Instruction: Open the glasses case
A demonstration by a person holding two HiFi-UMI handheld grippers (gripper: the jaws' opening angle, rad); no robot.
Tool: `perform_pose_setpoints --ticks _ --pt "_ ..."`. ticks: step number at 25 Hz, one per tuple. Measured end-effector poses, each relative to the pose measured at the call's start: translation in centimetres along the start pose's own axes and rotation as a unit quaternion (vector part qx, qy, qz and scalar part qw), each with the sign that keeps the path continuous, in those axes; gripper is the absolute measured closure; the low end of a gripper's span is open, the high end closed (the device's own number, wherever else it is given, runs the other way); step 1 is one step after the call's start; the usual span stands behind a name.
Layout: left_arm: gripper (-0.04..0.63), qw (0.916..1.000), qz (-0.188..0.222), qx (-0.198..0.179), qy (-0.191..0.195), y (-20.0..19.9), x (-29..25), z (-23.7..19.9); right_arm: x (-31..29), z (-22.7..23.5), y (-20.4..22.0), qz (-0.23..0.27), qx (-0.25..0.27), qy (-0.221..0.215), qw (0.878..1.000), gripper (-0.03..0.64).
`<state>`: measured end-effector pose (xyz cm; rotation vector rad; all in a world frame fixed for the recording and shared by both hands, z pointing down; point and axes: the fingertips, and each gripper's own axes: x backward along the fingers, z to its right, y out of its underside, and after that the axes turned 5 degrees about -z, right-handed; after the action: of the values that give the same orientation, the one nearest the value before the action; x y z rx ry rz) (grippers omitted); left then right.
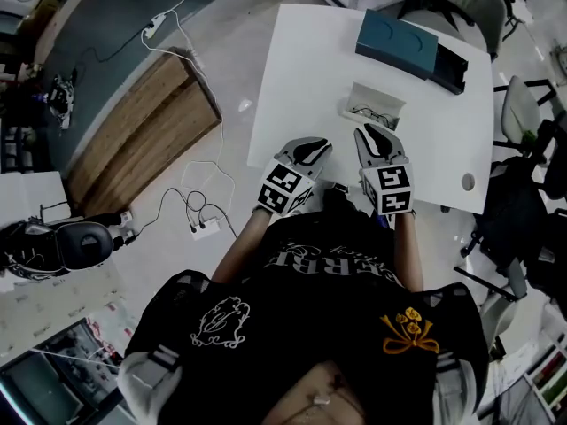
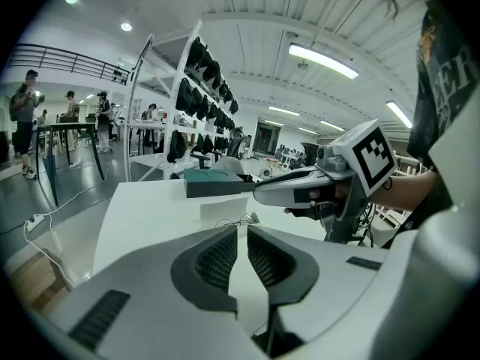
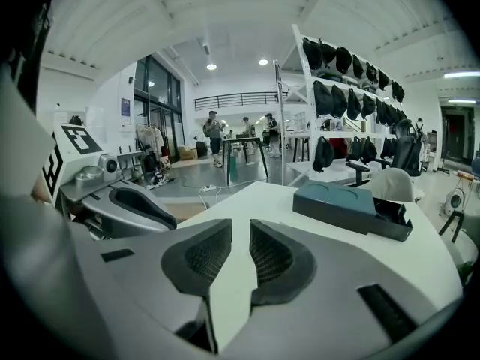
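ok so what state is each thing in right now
glasses case: looks open, glasses showing inside
teal box: dark inner tray slid partly out
left gripper: jaws slightly apart, empty
right gripper: jaws slightly apart, empty

The case (image 1: 376, 103) is a small, pale, oblong box lying on the white table (image 1: 292, 78), roughly midway across it and nearer the person's edge. It is open, its top apparently folded back on the far side. Thin-framed dark glasses (image 1: 373, 113) lie inside. A teal box (image 1: 398, 43) sits well beyond it.
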<state>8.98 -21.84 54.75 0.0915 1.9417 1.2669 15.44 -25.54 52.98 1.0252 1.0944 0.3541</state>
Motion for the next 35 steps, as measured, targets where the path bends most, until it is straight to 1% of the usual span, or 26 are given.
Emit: perform_pose_setpoints --ticks 3,9,14,19,21,23,28,35 --pt "0.551 0.9999 0.012 -0.002 -0.003 0.4 2.6 0.4 1.0 -2.2 0.1 0.007 -0.005 0.000 1.000 0.529" --pt "0.551 0.9992 0.029 -0.027 -0.004 1.4 8.2 1.2 3.2 -7.4 0.1 0.031 -0.020 0.009 0.999 0.531" --pt "0.551 0.9984 0.053 -0.018 0.003 2.7 13.1 2.4 5.8 -12.7 0.2 0.054 -0.039 0.012 0.998 0.534" --pt "0.551 0.9974 0.070 -0.019 0.009 5.0 17.9 3.9 8.6 -18.0 0.9 0.075 -0.056 0.016 0.995 0.538" --pt "0.551 0.9970 0.074 -0.020 0.015 6.0 19.5 4.6 9.7 -19.7 1.3 0.087 -0.067 0.024 0.994 0.556" --pt "0.551 0.9966 0.077 -0.021 0.021 6.9 21.0 5.4 10.7 -21.1 1.8 0.096 -0.079 0.035 0.992 0.598" --pt "0.551 0.9954 0.086 -0.022 0.037 8.4 23.2 7.3 13.1 -24.2 3.0 0.097 -0.075 0.039 0.992 0.601" --pt "0.551 0.9931 0.102 -0.028 0.051 8.2 24.1 10.6 16.4 -25.6 3.6 0.108 -0.072 0.033 0.991 0.601"
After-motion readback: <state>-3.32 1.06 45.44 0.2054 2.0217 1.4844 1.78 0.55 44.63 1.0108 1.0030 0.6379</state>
